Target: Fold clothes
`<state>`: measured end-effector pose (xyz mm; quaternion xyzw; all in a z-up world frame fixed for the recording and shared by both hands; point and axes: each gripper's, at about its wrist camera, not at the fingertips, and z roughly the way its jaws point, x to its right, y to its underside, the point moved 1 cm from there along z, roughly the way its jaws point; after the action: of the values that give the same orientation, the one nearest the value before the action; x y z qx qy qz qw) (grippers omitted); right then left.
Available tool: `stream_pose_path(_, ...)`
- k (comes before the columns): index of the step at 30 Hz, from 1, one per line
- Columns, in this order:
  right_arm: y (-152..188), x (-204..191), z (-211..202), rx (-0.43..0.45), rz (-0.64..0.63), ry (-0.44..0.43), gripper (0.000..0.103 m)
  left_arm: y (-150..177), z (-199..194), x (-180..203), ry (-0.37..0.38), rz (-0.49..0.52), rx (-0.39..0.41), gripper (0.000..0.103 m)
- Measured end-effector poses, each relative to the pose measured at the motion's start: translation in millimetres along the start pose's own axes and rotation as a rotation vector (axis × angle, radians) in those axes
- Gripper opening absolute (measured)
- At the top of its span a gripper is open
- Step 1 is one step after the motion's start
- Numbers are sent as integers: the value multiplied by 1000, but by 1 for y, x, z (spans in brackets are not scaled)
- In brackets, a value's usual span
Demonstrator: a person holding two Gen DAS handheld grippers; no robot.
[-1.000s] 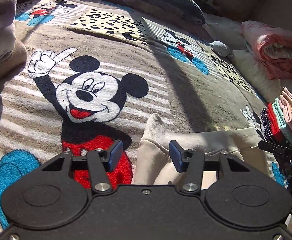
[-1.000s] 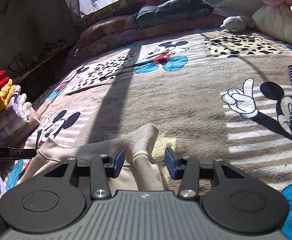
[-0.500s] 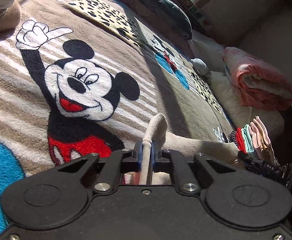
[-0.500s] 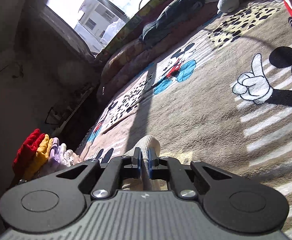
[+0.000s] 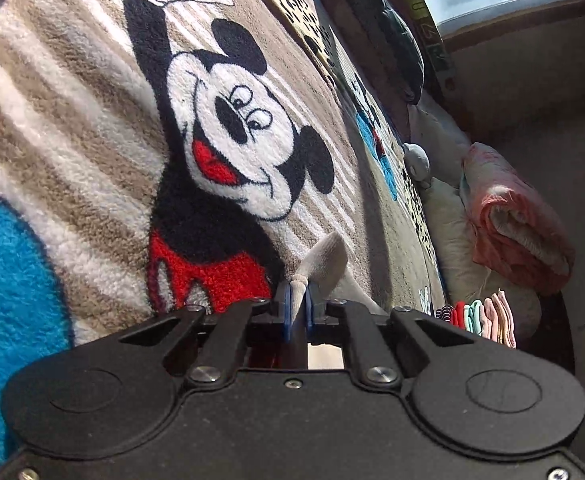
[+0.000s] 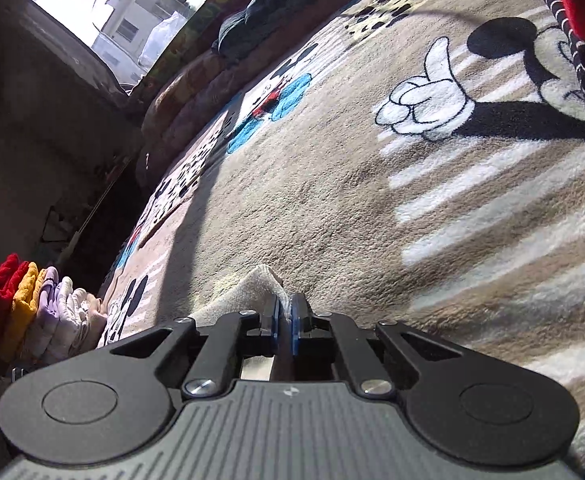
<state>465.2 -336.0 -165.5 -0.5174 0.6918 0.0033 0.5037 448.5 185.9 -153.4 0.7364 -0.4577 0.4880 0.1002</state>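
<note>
Both tongs are clamped on a beige garment: left gripper (image 5: 298,306) pinches one cuff (image 5: 324,258), right gripper (image 6: 285,314) another (image 6: 258,282), over the blanket (image 6: 372,220). Folding appears barely begun; finished stacks (image 6: 32,308) sit left of the right gripper.

Two grippers, the left gripper (image 5: 298,300) and the right gripper (image 6: 286,316), each pinch one beige garment (image 5: 326,258). Two stacks of folded clothes show: one multicoloured stack (image 5: 480,318) in the left view, one red-to-white stack (image 6: 32,308) in the right. One rolled pink blanket (image 5: 516,220) lies on one cartoon-print bed cover (image 6: 372,200).
</note>
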Motion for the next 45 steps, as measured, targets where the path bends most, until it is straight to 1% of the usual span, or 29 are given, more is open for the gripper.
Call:
stream_pose_path(4, 1, -16, -9, 34, -65, 61, 9, -2, -1, 11, -49, 35, 0, 13)
stream_pose_path(5, 0, -20, -13, 53, -82, 82, 17, -2, -3, 15, -64, 45, 5, 14)
stream_pose_path(6, -1, -25, -19, 72, -101, 105, 22, -1, -9, 19, -93, 77, 25, 15)
stream_pose_path(9, -5, -45, -34, 117, -231, 167, 22, 3, -24, 39, -186, 208, 92, 16)
stream_pose_path(10, -5, -53, -37, 122, -277, 156, 22, 4, -29, 47, -209, 260, 119, 16)
stream_pose_path(11, -5, -61, -38, 120, -318, 128, 22, 6, -31, 54, -201, 293, 130, 16)
stream_pose_path(12, -5, -68, -39, 118, -359, 101, 22, 8, -30, 59, -159, 302, 124, 16)
stream_pose_path(13, -5, -75, -37, 105, -401, 82, 22, 10, -27, 63, -123, 320, 113, 16)
stream_pose_path(15, -1, -84, -22, 56, -465, 69, 21, 14, -12, 71, -110, 353, 93, 16)
stream_pose_path(16, 2, -82, -12, 19, -485, 104, 19, 15, -4, 73, -109, 361, 78, 16)
stream_pose_path(17, 5, -75, 0, -26, -500, 163, 19, 16, 4, 69, -127, 354, 62, 16)
stream_pose_path(18, 8, -69, 12, -71, -514, 221, 17, 17, 19, 62, -207, 351, 30, 16)
stream_pose_path(19, 10, -59, 13, -59, -499, 212, 10, 17, 23, 54, -224, 336, 33, 5)
stream_pose_path(20, 8, -50, 9, -37, -451, 188, 6, 17, 24, 47, -235, 319, 40, 5)
stream_pose_path(21, 6, -46, 6, -32, -421, 197, 0, 13, 21, 41, -211, 259, 34, 5)
stream_pose_path(22, 5, -46, 4, -31, -425, 225, 0, 12, 17, 40, -206, 243, 31, 5)
stream_pose_path(25, 5, -51, -15, 2, -423, 212, 6, 21, 5, 58, -220, 345, 52, 4)
stream_pose_path(26, 5, -52, -22, 14, -420, 202, 13, 25, 0, 64, -225, 380, 58, 6)
stream_pose_path(30, 10, -69, -43, 44, -442, 115, 13, 45, -22, 79, -187, 432, 91, 6)
stream_pose_path(31, 12, -72, -40, 21, -452, 118, 12, 48, -23, 78, -173, 421, 90, 6)
stream_pose_path(32, 15, -71, -30, -33, -470, 170, 11, 51, -23, 77, -160, 409, 88, 11)
stream_pose_path(33, 20, -67, -16, -97, -489, 241, 12, 51, -16, 72, -201, 396, 68, 20)
stream_pose_path(34, 23, -64, -10, -105, -515, 274, 11, 51, -9, 67, -248, 383, 47, 25)
stream_pose_path(35, 22, -62, -10, -97, -500, 287, 8, 50, -1, 62, -294, 370, 25, 24)
stream_pose_path(37, 15, -61, -17, -94, -433, 309, 9, 49, -5, 61, -289, 355, 37, 23)
stream_pose_path(38, 15, -65, -24, -80, -442, 317, 11, 50, -15, 68, -289, 362, 58, 23)
stream_pose_path(40, 18, -74, -44, -50, -469, 309, 16, 58, -38, 83, -279, 436, 103, 23)
stream_pose_path(43, 27, -87, -80, 14, -495, 284, 17, 83, -73, 95, -290, 508, 148, 23)
stream_pose_path(45, 39, -97, -107, 50, -502, 254, 18, 103, -94, 95, -278, 503, 162, 23)
